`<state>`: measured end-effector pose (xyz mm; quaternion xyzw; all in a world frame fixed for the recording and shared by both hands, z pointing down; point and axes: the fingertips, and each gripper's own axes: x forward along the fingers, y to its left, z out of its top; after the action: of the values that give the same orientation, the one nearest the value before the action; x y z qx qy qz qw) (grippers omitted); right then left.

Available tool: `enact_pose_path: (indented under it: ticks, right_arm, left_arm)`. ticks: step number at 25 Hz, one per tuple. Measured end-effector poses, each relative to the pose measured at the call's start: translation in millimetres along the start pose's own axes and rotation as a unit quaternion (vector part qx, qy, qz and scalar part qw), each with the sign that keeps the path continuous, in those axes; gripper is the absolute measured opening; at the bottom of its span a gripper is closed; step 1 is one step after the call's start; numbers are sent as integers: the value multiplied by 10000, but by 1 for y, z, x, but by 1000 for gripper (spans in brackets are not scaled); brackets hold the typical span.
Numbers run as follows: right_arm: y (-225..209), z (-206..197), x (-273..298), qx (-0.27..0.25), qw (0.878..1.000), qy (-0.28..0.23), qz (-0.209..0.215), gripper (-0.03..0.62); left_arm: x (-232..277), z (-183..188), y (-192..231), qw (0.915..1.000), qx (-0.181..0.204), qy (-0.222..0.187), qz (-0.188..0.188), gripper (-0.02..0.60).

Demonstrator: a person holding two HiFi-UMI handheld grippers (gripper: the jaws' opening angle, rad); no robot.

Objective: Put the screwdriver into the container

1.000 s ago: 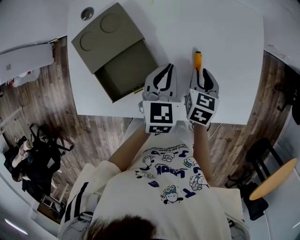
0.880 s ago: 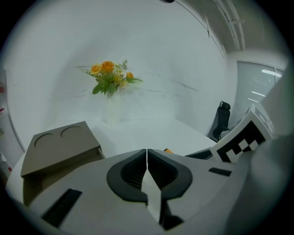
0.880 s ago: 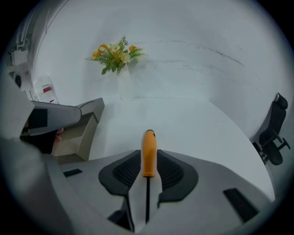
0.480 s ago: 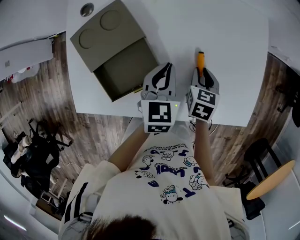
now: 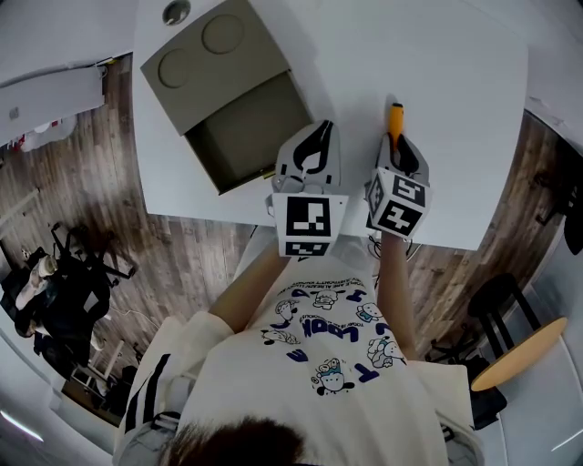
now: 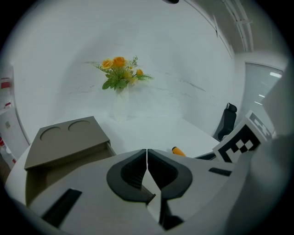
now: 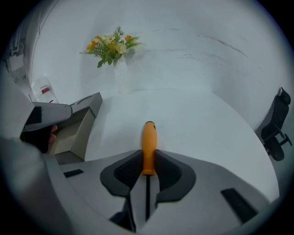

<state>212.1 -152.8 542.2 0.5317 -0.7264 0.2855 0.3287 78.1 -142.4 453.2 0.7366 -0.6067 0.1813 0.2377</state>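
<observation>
My right gripper (image 5: 398,143) (image 7: 148,166) is shut on the orange handle of the screwdriver (image 5: 395,118) (image 7: 148,140); the handle points away from me and the dark shaft runs back between the jaws. It hovers over the white table (image 5: 455,73), right of the container. The container (image 5: 239,138) (image 6: 64,142) (image 7: 76,131) is an open khaki box with its lid (image 5: 205,56) folded back at the far left. My left gripper (image 5: 319,135) (image 6: 147,158) is shut on nothing, beside the box's right edge. The orange handle tip (image 6: 178,151) shows to its right.
A vase of orange flowers (image 6: 120,75) (image 7: 112,46) stands at the table's far side. A round metal grommet (image 5: 176,11) sits behind the box. A black chair (image 7: 275,128) and a round stool (image 5: 515,350) stand at the right; a black bag (image 5: 64,291) lies on the floor at the left.
My right gripper has shifted slightly right and forward with the screwdriver still in it. The left gripper has barely moved.
</observation>
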Motion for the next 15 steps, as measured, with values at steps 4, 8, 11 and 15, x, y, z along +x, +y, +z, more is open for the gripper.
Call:
enact_pose_path:
  ticks: [4,8,11,15]
  right_arm:
    - [-1,7,-6,141,9998,-106,-5,97]
    - [2,19,-15,87,9996,-278,-13,97]
    - [7,31,-24,11,9991,-430,1,97]
    - [16,49,-36,-88,9977,-674,61,97]
  left_arm:
    - [-3,2,4,10000,-47,-36,42,20]
    - [-6,5,9,9999,-81,-102,70,20]
    - [-10,10,12,9997,-115,-182,90,20]
    - [-19,19,19,9992,-173,-325,155,20]
